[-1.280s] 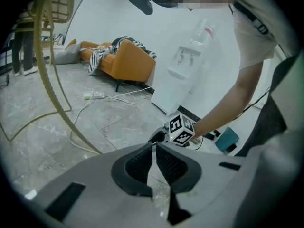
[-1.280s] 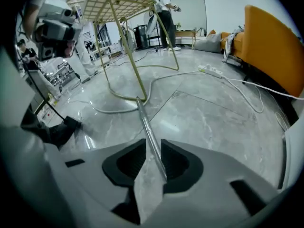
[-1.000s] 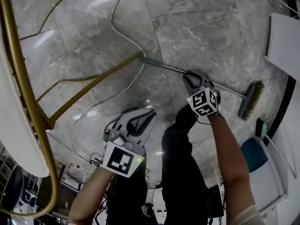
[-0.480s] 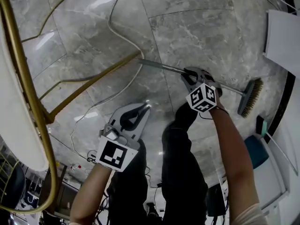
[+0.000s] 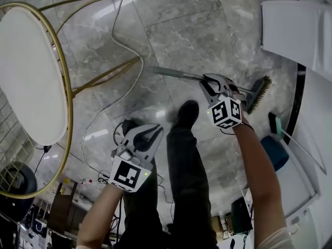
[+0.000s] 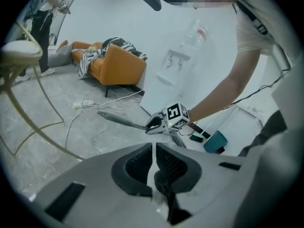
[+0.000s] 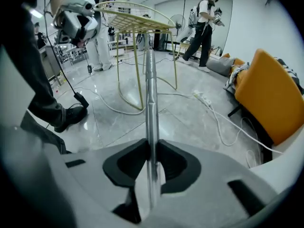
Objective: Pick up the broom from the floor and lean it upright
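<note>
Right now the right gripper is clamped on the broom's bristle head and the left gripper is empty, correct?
No. The right gripper is on the broom's metal handle, not the bristle head; the right gripper view shows its jaws, which have just been closing, pressed on the handle. The left gripper is empty.

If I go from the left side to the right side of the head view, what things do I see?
White stool seat → left gripper → black shoe → right gripper, jaws on the broom handle → broom head
</note>
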Action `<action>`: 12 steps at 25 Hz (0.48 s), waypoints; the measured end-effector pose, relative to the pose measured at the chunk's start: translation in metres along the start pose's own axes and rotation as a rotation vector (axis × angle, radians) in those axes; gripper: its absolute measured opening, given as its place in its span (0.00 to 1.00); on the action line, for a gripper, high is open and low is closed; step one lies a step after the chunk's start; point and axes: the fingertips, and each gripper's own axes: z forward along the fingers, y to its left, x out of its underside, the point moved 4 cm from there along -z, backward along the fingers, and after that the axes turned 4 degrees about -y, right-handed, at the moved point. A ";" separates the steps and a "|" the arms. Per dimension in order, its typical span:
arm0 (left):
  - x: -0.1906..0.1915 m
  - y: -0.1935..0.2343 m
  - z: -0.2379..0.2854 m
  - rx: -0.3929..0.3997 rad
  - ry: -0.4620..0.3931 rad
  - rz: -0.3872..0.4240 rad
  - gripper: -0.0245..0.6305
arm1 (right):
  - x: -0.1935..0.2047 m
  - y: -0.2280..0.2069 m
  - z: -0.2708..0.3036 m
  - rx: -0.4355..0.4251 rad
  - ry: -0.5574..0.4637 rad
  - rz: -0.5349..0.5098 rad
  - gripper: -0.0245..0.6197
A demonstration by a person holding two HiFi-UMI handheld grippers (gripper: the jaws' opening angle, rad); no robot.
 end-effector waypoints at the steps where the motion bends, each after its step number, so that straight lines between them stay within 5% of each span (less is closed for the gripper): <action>1: -0.012 -0.009 -0.002 0.010 0.001 0.015 0.07 | -0.002 -0.005 -0.014 0.012 0.001 0.006 0.17; 12: -0.139 -0.084 -0.015 0.077 -0.031 0.146 0.07 | -0.007 -0.055 -0.158 0.163 0.016 0.102 0.16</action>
